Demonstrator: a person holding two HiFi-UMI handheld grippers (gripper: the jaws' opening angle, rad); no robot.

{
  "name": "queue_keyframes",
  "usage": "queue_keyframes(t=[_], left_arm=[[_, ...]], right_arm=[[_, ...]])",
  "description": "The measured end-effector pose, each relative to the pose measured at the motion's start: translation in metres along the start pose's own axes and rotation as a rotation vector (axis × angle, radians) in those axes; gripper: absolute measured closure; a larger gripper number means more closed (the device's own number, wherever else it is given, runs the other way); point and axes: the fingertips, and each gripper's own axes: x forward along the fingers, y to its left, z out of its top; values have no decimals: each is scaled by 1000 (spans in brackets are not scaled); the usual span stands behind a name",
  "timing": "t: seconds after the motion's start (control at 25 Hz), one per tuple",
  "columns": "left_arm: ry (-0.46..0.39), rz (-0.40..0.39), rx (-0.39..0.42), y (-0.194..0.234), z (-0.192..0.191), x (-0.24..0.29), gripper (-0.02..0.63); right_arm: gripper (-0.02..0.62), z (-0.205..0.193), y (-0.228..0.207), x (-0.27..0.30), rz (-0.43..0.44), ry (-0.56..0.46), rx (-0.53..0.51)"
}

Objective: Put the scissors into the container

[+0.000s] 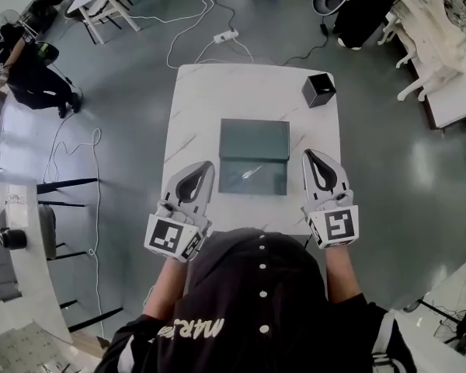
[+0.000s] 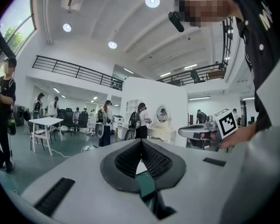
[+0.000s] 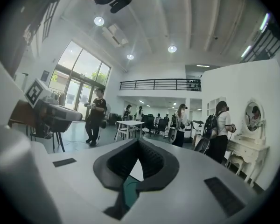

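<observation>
A dark green flat container [image 1: 254,140] lies in the middle of the white table [image 1: 194,107]. On its near half rests a pale, shiny thing that looks like the scissors [image 1: 251,172]. My left gripper [image 1: 209,165] sits just left of the container, its jaws shut and empty. To the container's right is my right gripper [image 1: 308,154], also shut with nothing in it. In the left gripper view the closed jaws [image 2: 141,141] point level across the room, with the right gripper [image 2: 210,132] off to the side. The right gripper view shows its own closed jaws [image 3: 138,141].
A small black square box [image 1: 318,90] stands at the table's far right corner. Cables and a power strip [image 1: 225,35] lie on the floor beyond the table. A person [image 1: 23,61] stands far left. White furniture [image 1: 435,45] fills the right side.
</observation>
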Motion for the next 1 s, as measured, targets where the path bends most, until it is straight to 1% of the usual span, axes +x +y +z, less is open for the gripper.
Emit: queue_keyframes(t=[0.16, 0.32, 0.56, 0.72, 0.88, 1.0], left_arm=[[-11, 9, 16, 3, 5, 1, 581], [-23, 42, 31, 8, 9, 0, 581], [-22, 76, 35, 9, 9, 1, 580], [-22, 82, 40, 6, 10, 0, 580], [-26, 81, 38, 6, 10, -2, 581], [-28, 78, 40, 4, 10, -2, 581]], right_arm=[[583, 7, -13, -13, -49, -62, 56], [583, 10, -26, -26, -99, -102, 100], [583, 5, -38, -33, -147, -104, 105], [583, 4, -38, -36, -159, -102, 116], [583, 6, -31, -35, -137, -99, 103], [583, 6, -30, -35, -139, -98, 99]])
